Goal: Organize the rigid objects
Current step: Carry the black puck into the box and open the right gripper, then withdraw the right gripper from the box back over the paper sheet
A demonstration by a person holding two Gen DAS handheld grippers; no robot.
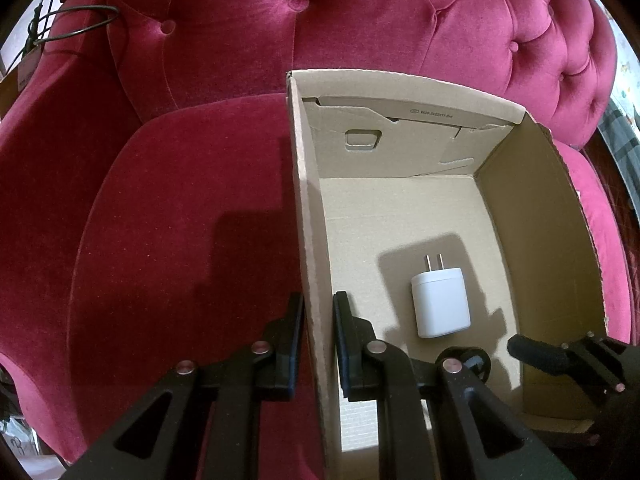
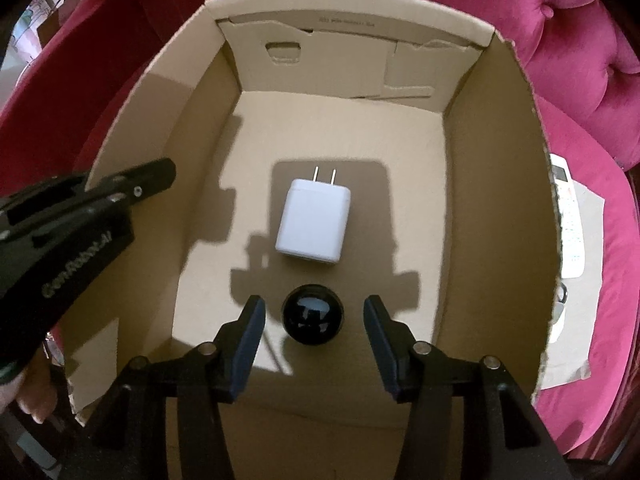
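Observation:
An open cardboard box (image 1: pixel 308 208) (image 2: pixel 500 160) stands on a red velvet sofa. A white plug adapter (image 1: pixel 440 304) (image 2: pixel 314 220) lies flat on the box floor, prongs pointing away. A glossy black ball (image 2: pixel 313 315) rests on the floor just in front of it; in the left wrist view (image 1: pixel 474 360) it is partly hidden. My left gripper (image 1: pixel 318 344) is shut on the box's left wall, one finger on each side. My right gripper (image 2: pixel 314 340) is open inside the box, its fingers on either side of the ball without touching it; it also shows in the left wrist view (image 1: pixel 536 354).
The sofa's tufted back (image 1: pixel 320 20) rises behind the box. A white remote control (image 2: pixel 568 216) lies on a sheet of paper on the seat right of the box. A dark wire loop (image 1: pixel 80 24) hangs at the far left.

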